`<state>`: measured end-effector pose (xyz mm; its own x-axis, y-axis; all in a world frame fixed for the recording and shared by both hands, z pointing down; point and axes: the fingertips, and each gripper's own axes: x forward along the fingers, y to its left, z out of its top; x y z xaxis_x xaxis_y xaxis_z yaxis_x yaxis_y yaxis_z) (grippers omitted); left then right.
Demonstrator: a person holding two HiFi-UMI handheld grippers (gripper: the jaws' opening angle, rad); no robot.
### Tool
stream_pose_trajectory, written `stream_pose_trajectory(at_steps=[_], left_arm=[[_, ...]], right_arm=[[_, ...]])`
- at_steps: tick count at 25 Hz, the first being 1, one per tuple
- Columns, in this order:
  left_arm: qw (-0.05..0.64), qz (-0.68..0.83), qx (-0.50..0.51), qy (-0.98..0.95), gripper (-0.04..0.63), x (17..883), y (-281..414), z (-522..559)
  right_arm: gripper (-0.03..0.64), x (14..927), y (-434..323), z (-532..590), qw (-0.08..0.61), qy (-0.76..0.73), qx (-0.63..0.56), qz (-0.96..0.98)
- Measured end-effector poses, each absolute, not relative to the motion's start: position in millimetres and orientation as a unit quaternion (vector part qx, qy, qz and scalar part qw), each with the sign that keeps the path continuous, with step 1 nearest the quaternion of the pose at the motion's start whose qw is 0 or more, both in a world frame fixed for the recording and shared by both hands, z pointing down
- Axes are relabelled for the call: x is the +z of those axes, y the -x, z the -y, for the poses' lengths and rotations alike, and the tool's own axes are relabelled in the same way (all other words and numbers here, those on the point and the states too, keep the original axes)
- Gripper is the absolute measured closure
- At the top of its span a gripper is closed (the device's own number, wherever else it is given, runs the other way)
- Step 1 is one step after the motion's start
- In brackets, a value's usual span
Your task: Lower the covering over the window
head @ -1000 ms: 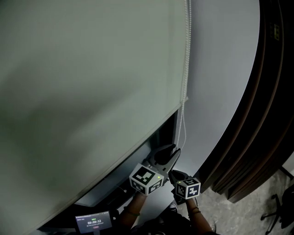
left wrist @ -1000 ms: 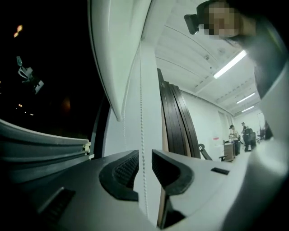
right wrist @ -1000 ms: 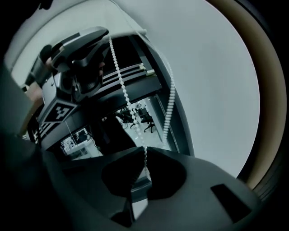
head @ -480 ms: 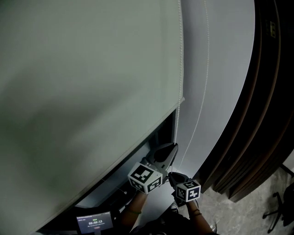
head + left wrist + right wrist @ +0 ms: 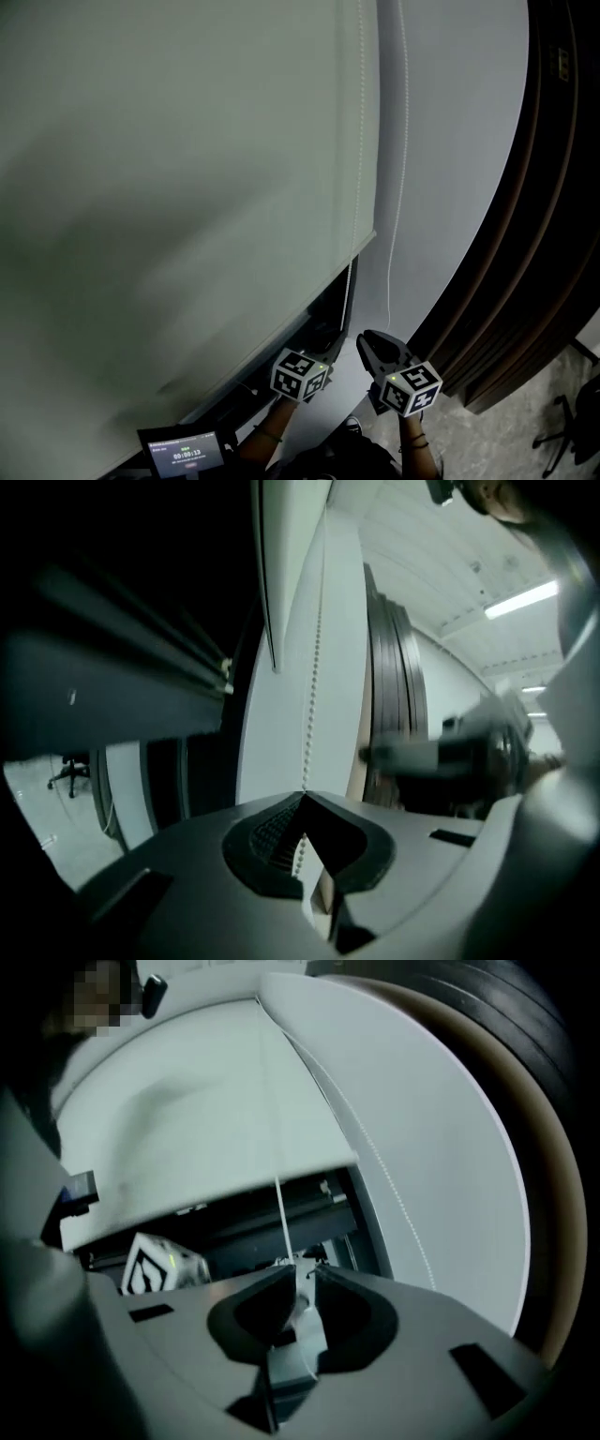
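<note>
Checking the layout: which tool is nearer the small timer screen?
Left. The left tool, shut on the bead chain, is just up-right of the screen; the right tool, jaws opening with a cord between them, is farther right.

wall: white | right: dark ridged panelling | floor: speckled grey | office chair: corner

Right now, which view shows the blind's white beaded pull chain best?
The left gripper view: the white beaded pull chain shows bead by bead, pinched in the shut left gripper. The head view shows only thin pale strands; the right gripper view, blurred lines.
</note>
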<state>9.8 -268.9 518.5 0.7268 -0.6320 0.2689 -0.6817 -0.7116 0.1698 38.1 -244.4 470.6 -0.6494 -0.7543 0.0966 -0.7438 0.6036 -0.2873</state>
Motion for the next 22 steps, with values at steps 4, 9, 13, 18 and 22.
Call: stream_pose_trajectory(at_steps=[4, 9, 13, 18, 22], left_arm=[[0.189, 0.345, 0.163, -0.905, 0.594, 596, -10, 246], [0.210, 0.331, 0.178, -0.902, 0.594, 614, -22, 229], [0.217, 0.333, 0.171, -0.902, 0.594, 614, -23, 228], [0.219, 0.336, 0.164, -0.901, 0.594, 609, -23, 232], [0.219, 0.307, 0.172, -0.910, 0.592, 605, -23, 221]], right_arm=[[0.531, 394, -29, 246, 0.058, 0.398, -0.088, -0.911], [0.523, 339, -10, 256, 0.074, 0.372, -0.038, -0.925], [0.525, 312, -11, 267, 0.115, 0.393, -0.023, -0.912], [0.594, 303, -13, 274, 0.120, 0.396, -0.027, -0.910], [0.597, 305, -19, 274, 0.153, 0.394, -0.043, -0.905]])
